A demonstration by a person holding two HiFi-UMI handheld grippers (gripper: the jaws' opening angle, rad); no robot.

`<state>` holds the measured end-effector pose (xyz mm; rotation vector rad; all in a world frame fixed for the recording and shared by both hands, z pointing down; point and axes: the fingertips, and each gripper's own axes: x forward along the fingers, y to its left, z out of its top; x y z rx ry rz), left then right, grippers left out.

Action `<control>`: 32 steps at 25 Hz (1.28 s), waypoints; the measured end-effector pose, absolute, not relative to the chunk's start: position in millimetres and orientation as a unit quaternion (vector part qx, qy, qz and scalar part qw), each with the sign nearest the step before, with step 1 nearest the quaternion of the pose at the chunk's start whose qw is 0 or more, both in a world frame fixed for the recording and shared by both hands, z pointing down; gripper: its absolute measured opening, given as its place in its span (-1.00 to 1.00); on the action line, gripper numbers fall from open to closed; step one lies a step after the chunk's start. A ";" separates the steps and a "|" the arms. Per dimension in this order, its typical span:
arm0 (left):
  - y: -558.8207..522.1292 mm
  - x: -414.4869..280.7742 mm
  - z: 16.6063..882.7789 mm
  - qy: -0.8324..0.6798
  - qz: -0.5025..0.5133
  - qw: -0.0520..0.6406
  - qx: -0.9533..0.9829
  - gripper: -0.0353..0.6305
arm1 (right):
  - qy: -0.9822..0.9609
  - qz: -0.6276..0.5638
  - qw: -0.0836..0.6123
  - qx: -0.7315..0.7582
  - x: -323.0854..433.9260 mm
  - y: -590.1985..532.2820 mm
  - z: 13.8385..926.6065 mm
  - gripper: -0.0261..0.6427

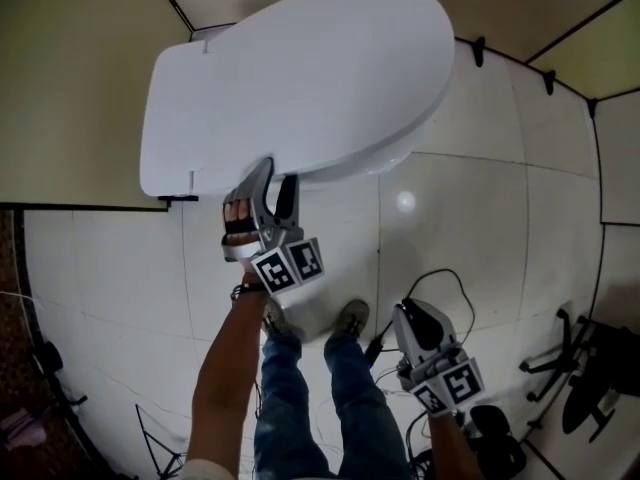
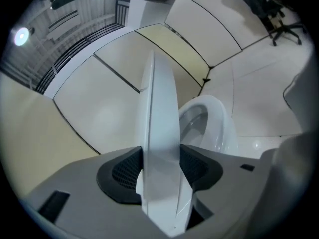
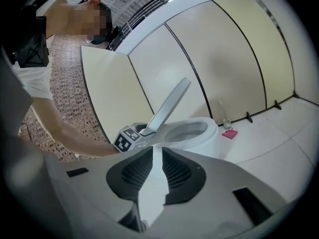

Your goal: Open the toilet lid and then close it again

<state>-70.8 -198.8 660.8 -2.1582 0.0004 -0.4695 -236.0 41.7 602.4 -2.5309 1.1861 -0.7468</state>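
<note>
The left gripper (image 1: 272, 190) clamps the near side edge of the toilet lid (image 1: 300, 78), which stands tilted, half raised over the toilet bowl (image 3: 192, 132). The bowl's inside shows only its pale wall. The right gripper (image 1: 408, 313) hangs well apart to the right, near the person's shoes (image 1: 350, 318), jaws shut and empty.
</note>
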 end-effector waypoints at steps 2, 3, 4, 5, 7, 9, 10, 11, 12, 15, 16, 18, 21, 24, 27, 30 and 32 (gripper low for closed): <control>-192.1 -69.0 673.8 -0.010 -0.191 0.483 -0.855 -0.18 | 0.402 -0.257 0.128 -0.870 -233.7 48.9 604.5 -0.77; -188.9 -67.6 680.0 -0.014 -0.191 0.497 -0.846 -0.18 | 0.399 -0.256 0.129 -0.871 -231.7 52.6 605.7 -0.77; -185.8 -66.1 685.9 -0.019 -0.192 0.509 -0.839 -0.18 | 0.396 -0.255 0.130 -0.872 -229.6 56.4 607.5 -0.77; -182.8 -64.8 691.8 -0.023 -0.192 0.520 -0.832 -0.18 | 0.393 -0.254 0.131 -0.874 -227.5 59.6 609.1 -0.77; -178.9 -63.0 703.6 -0.029 -0.192 0.543 -0.817 -0.18 | 0.390 -0.249 0.129 -0.877 -224.5 63.0 612.1 -0.76; -177.0 -61.8 715.1 -0.033 -0.190 0.567 -0.801 -0.18 | 0.390 -0.247 0.120 -0.879 -223.8 62.7 615.4 -0.77; -175.8 -61.4 721.4 -0.037 -0.189 0.577 -0.794 -0.18 | 0.392 -0.247 0.116 -0.878 -224.5 62.0 617.5 -0.76; -174.8 -61.8 729.8 -0.043 -0.190 0.585 -0.787 -0.18 | 0.394 -0.248 0.112 -0.878 -225.2 61.2 619.7 -0.77; -174.0 -63.4 741.2 -0.053 -0.197 0.592 -0.780 -0.18 | 0.396 -0.248 0.110 -0.878 -225.1 60.4 621.3 -0.77; -172.9 -68.1 769.9 -0.078 -0.219 0.605 -0.762 -0.18 | 0.398 -0.248 0.107 -0.877 -224.3 58.2 625.2 -0.77; -172.3 -68.5 774.7 -0.083 -0.223 0.606 -0.759 -0.18 | 0.398 -0.245 0.106 -0.878 -222.6 57.2 624.9 -0.77; -170.4 -68.6 783.4 -0.093 -0.232 0.604 -0.757 -0.18 | 0.397 -0.237 0.105 -0.880 -218.1 54.7 622.4 -0.77; -168.3 -69.7 794.6 -0.103 -0.246 0.590 -0.762 -0.18 | 0.401 -0.226 0.100 -0.882 -213.3 51.0 619.3 -0.77; -168.6 -67.1 791.1 -0.104 -0.248 0.583 -0.766 -0.18 | 0.405 -0.228 0.094 -0.880 -211.7 50.5 619.8 -0.76; -163.0 -64.4 774.6 -0.116 -0.239 0.557 -0.787 -0.18 | 0.405 -0.224 0.094 -0.881 -209.3 50.8 616.5 -0.76; -142.7 -79.6 754.2 -0.157 -0.229 0.477 -0.834 -0.18 | 0.408 -0.216 0.086 -0.883 -206.8 49.4 607.4 -0.77; -128.3 -94.6 728.7 -0.177 -0.222 0.373 -0.883 -0.17 | 0.415 -0.212 0.072 -0.882 -207.0 47.6 599.9 -0.76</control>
